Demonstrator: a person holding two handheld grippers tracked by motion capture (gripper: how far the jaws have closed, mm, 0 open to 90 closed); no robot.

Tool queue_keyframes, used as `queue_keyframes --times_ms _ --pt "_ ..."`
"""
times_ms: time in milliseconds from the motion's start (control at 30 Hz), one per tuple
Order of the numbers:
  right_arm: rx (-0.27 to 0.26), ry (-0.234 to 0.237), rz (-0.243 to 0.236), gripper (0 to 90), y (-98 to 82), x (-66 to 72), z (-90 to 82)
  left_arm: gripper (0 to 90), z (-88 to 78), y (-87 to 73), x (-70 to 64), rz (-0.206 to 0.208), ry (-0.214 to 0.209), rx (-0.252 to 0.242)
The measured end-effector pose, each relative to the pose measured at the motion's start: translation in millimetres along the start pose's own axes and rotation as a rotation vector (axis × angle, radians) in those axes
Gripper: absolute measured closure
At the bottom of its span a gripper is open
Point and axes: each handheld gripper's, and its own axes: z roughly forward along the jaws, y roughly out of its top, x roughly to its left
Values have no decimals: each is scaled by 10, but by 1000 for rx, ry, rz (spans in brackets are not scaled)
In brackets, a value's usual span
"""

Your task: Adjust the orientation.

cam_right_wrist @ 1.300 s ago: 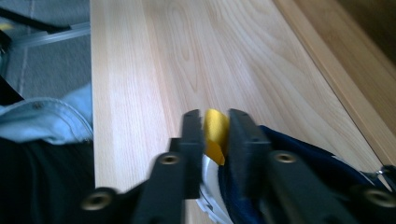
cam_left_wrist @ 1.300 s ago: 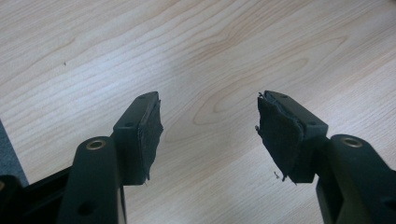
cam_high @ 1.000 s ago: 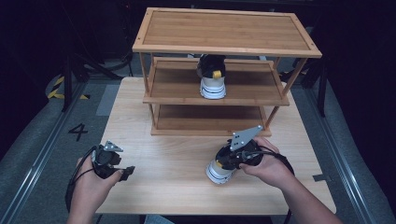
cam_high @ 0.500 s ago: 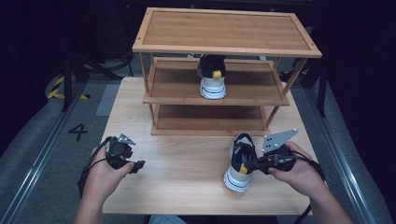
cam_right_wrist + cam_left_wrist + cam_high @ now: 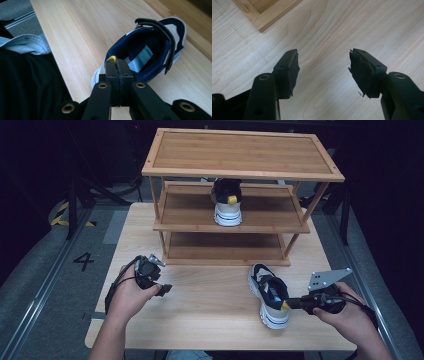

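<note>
Pale wood grain runs across the table, which stands in a dark room with a three-tier bamboo shoe rack at its far side. On the rack's middle shelf sits one sneaker, white-soled with a black upper and a yellow heel tab, its heel toward the person. Its partner, the near sneaker, rests on the table in front of the rack's right end, sole down, toe pointing away toward the rack. The right gripper comes in level from the right, and its jaws are pinched tight on the yellow tab at the heel collar; the right gripper view shows the two black pads pressed together over that tab, with the navy lining beyond. The left gripper hovers over bare table near the rack's left foot, well apart from both sneakers. Its jaws stand wide with nothing between them, and a corner of the rack's base lies ahead.
</note>
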Motion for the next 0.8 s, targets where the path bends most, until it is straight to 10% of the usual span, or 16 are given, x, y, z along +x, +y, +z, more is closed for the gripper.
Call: queue_keyframes --times_ms 300,533,800 --pt "20 37 -23 879 -19 70 67 403 0 32 9 1 -5 -4" --pt "-53 20 -86 641 36 125 -19 402 -7 -11 26 -9 -2 0" --pt "45 61 -112 536 34 58 425 395 -55 -105 30 -34 3 -9"
